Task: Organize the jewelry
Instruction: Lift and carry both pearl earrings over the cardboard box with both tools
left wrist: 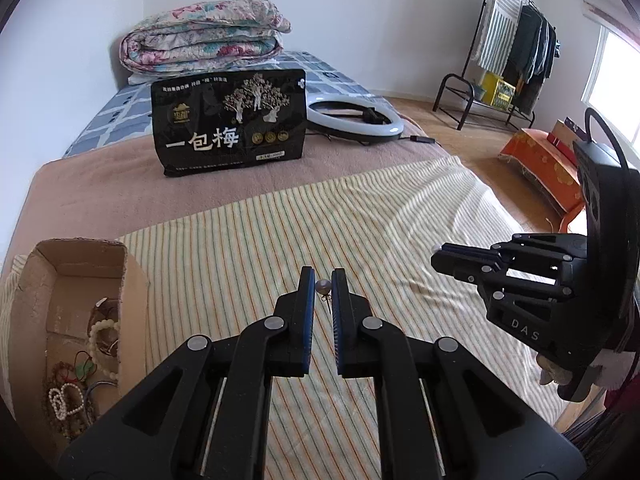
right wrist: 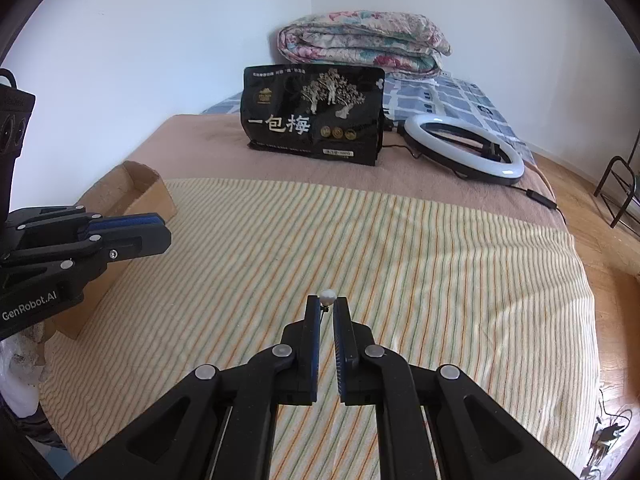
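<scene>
My left gripper [left wrist: 321,280] is shut on a grey pearl earring [left wrist: 323,287] with a short pin, held above the striped cloth [left wrist: 360,216]. My right gripper [right wrist: 327,304] is shut on a white pearl earring [right wrist: 327,297], also above the cloth. An open cardboard box [left wrist: 132,280] at the left holds several bead bracelets and necklaces [left wrist: 80,364]. The right gripper [left wrist: 438,254] shows from the side in the left wrist view, the pearl at its tip. The left gripper [right wrist: 162,228] shows at the left of the right wrist view, in front of the box [right wrist: 136,184].
A black snack bag [left wrist: 230,120] stands upright on the brown blanket behind the cloth. A ring light [left wrist: 356,120] with its cable lies to the bag's right. A folded floral quilt [left wrist: 204,34] lies at the bed's head. A clothes rack [left wrist: 508,48] stands on the floor.
</scene>
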Demonstrator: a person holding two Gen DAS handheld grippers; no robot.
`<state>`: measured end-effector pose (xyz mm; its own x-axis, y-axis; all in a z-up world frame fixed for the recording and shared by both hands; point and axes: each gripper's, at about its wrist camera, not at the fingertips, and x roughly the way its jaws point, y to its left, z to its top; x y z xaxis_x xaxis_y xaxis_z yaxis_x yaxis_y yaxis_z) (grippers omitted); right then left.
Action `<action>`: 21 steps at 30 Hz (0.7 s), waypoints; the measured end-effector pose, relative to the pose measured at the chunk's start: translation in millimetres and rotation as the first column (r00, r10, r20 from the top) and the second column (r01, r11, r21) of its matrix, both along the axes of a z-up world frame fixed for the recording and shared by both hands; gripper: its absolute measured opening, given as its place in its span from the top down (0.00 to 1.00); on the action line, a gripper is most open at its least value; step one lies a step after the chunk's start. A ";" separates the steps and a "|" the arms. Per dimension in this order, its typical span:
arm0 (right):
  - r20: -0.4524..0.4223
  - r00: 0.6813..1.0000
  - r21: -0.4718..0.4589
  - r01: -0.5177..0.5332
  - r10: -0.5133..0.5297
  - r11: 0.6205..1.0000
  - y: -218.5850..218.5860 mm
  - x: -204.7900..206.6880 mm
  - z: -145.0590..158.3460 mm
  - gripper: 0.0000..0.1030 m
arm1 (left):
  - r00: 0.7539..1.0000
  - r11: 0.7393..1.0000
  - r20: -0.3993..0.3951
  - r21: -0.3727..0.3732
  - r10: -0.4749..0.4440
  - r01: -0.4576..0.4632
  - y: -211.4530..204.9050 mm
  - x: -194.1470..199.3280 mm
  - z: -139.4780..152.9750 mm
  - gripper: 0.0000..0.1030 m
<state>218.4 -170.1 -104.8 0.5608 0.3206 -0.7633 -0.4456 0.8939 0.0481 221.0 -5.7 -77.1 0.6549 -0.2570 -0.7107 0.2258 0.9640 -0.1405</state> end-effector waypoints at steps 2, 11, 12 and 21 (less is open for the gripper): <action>0.020 1.000 -0.001 -0.010 0.010 1.000 6.0 -6.2 9.5 0.96 | 1.000 1.000 0.026 0.002 0.009 -0.009 4.2 -6.5 11.0 0.94; 0.073 0.996 0.026 -0.057 0.055 0.998 35.4 -33.0 43.4 0.96 | 0.993 0.998 0.101 0.001 0.061 -0.061 32.3 -34.5 44.9 0.94; 0.076 0.995 0.030 -0.063 0.060 0.998 38.9 -35.9 46.1 0.97 | 0.992 0.998 0.105 0.000 0.067 -0.068 37.4 -37.3 47.2 0.94; 0.088 0.990 0.057 -0.119 0.114 0.991 82.8 -49.9 59.0 0.96 | 0.980 0.987 0.125 0.014 0.156 -0.159 93.4 -65.5 58.5 0.94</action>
<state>168.5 -87.3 -45.8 0.5783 0.4326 -0.6917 -0.5510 0.8323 0.0598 155.5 87.7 -18.5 0.7689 -0.1275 -0.6266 0.0850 0.9916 -0.0974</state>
